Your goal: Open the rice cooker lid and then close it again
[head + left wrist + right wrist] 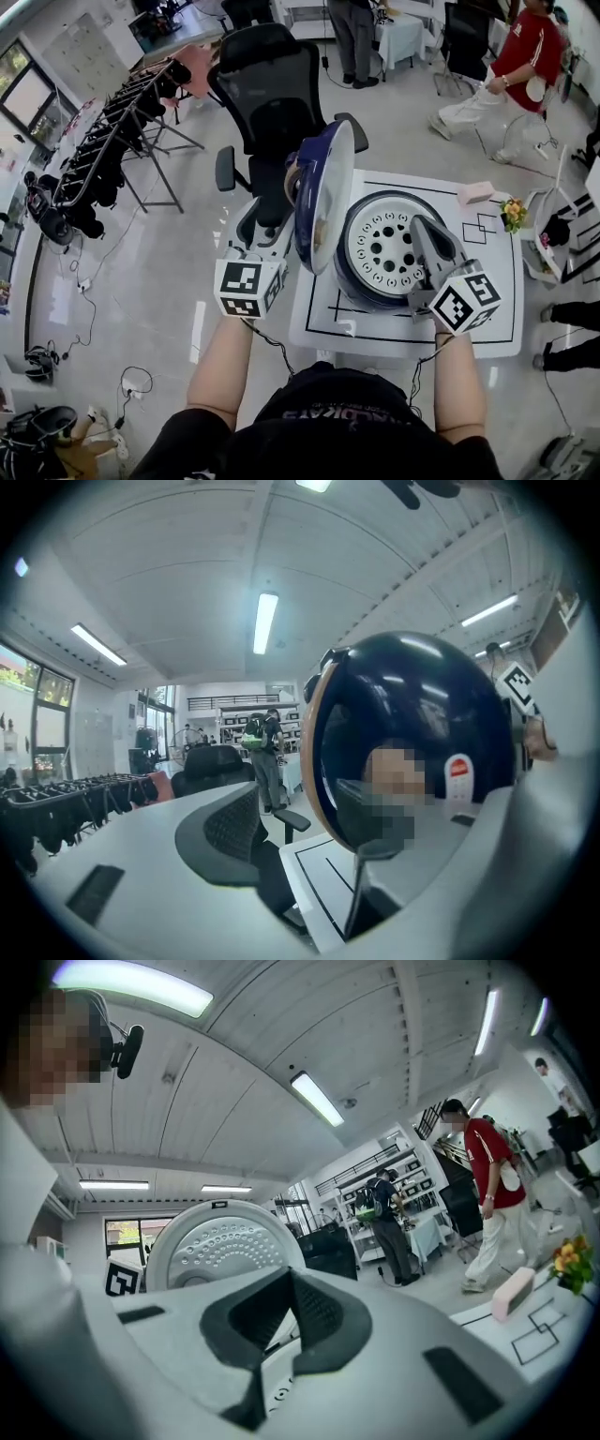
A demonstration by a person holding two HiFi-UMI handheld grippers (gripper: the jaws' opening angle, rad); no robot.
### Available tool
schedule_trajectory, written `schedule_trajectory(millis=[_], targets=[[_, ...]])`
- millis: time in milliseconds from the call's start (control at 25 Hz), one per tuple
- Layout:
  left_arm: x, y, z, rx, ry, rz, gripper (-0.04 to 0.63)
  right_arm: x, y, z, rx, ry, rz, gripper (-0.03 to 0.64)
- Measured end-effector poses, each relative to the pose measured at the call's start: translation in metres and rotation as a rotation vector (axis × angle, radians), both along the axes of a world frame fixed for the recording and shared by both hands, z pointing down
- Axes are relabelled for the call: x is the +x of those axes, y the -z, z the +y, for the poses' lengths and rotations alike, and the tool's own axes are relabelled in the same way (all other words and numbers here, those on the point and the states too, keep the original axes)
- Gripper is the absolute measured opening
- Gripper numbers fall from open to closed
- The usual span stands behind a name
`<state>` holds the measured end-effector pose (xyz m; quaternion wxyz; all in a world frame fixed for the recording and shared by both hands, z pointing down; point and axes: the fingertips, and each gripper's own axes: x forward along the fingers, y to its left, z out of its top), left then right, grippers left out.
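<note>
The rice cooker (380, 251) sits on the white table (487, 323), its lid (323, 192) raised upright on the left. Your left gripper (279, 220) is released, jaws apart beside the lid's outer shell; contact cannot be confirmed. Your right gripper (424, 236) is clenched empty over the cooker's rim, hiding part of it.

Left gripper (272, 217), right gripper (424, 230), black T-shirt (356, 441)
Both grippers are white, each with a black-and-white marker cube (248, 288) and a thin black cable (273, 343). The T-shirt has short sleeves and letters on the chest.
</note>
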<state>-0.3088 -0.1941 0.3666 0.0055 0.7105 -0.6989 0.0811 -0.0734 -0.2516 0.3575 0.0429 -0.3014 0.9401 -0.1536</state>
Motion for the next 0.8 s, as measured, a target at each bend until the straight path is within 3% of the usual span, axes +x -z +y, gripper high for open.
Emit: schedule_trajectory(millis=[400,800], targets=[[0.026,0.001,0.081,-0.004,0.153,0.046,0.258,0.012,0.003,0.04,-0.002,0.149,-0.017,0.002],[0.09,0.007,0.134,0.017,0.17,0.063,0.258,0.032,0.009,0.079,0.023,0.246,-0.023,0.002]])
